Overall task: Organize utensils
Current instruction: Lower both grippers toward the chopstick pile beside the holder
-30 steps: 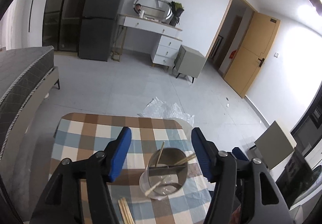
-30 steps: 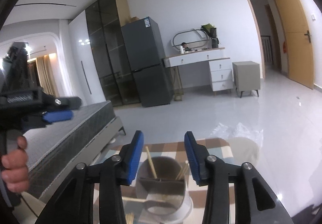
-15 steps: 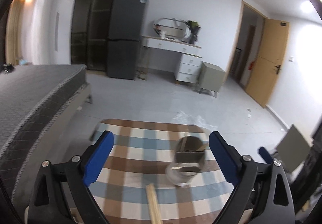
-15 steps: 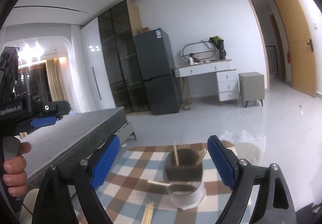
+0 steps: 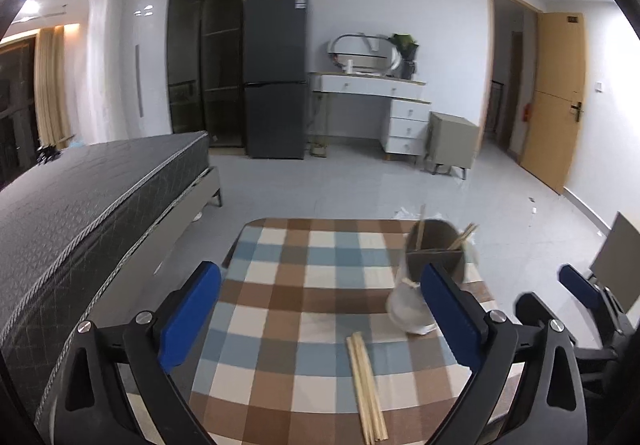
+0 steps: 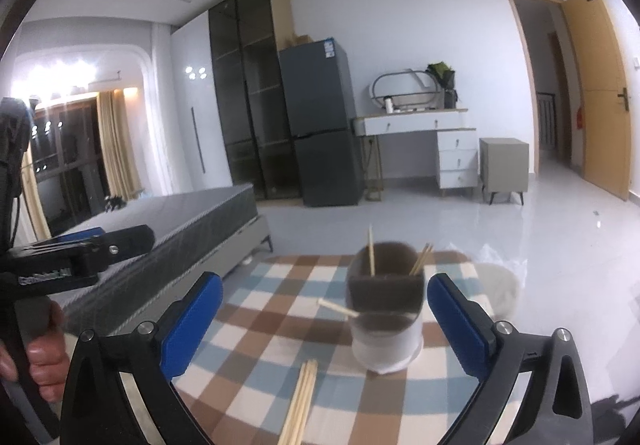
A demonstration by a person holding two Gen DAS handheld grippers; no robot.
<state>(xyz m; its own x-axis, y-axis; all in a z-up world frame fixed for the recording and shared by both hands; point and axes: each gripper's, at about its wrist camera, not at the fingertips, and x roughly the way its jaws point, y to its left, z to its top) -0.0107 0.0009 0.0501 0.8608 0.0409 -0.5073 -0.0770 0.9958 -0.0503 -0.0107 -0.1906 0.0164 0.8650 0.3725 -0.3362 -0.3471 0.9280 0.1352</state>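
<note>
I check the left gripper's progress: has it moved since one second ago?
Yes. The left gripper has drawn back from the utensil holder and opened wider; the holder, then between its fingers, now sits by the right finger.

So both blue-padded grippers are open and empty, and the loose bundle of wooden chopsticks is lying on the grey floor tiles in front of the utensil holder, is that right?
Not quite. The loose bundle of wooden chopsticks lies on the checked tablecloth, not the floor, as the left wrist view shows. The rest holds: the left gripper and right gripper are open and empty, and the bundle sits in front of the round dark utensil holder.
</note>
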